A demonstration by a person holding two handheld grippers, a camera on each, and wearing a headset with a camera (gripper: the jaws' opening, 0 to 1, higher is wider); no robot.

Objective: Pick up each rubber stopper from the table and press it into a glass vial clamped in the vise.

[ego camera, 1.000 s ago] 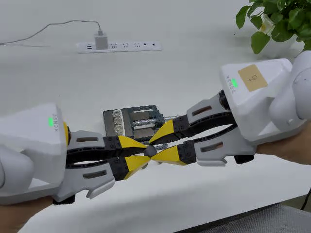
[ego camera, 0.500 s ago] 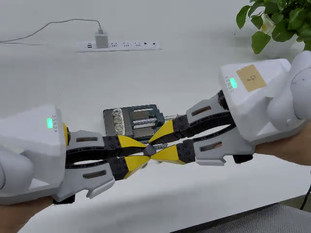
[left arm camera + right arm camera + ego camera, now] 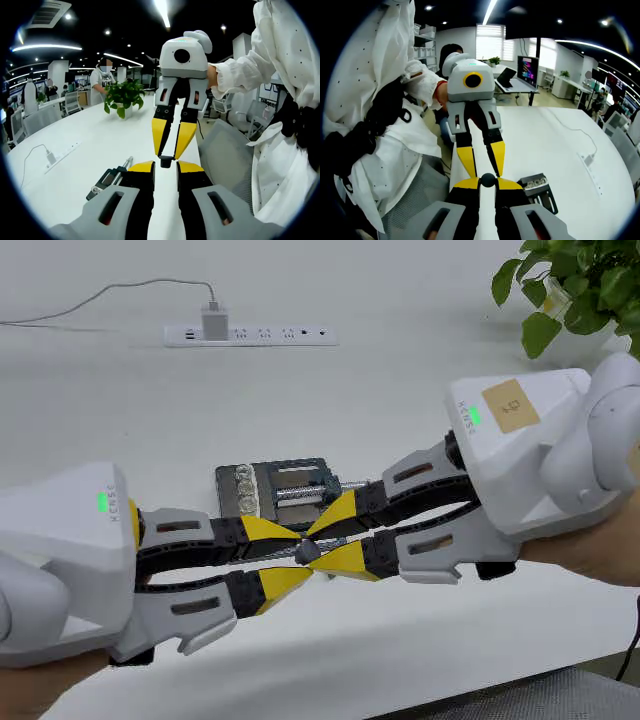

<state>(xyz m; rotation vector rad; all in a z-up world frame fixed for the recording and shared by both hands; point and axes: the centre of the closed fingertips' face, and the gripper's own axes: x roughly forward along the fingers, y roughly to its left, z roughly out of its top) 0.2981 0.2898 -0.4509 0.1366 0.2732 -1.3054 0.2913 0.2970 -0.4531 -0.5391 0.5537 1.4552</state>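
A small dark rubber stopper (image 3: 306,553) hangs above the table where the two grippers meet tip to tip. My right gripper (image 3: 318,548) comes in from the right and is shut on the stopper (image 3: 487,180). My left gripper (image 3: 302,555) comes in from the left, its jaws standing open on either side of the stopper (image 3: 166,162) with a small gap. Behind the tips, a dark vise (image 3: 300,485) on the white table clamps a row of glass vials (image 3: 243,491). The vise (image 3: 542,192) and vials (image 3: 534,182) lie to the right of my jaws.
A white power strip (image 3: 250,335) with a plugged charger and cable lies at the back of the table. A potted plant (image 3: 580,285) stands at the back right. The table's front edge (image 3: 480,680) runs just below the grippers. A person stands far off by the plant (image 3: 122,97).
The left gripper's jaws have spread apart around the stopper, while the right gripper stays pinched on it. The view has shifted slightly.
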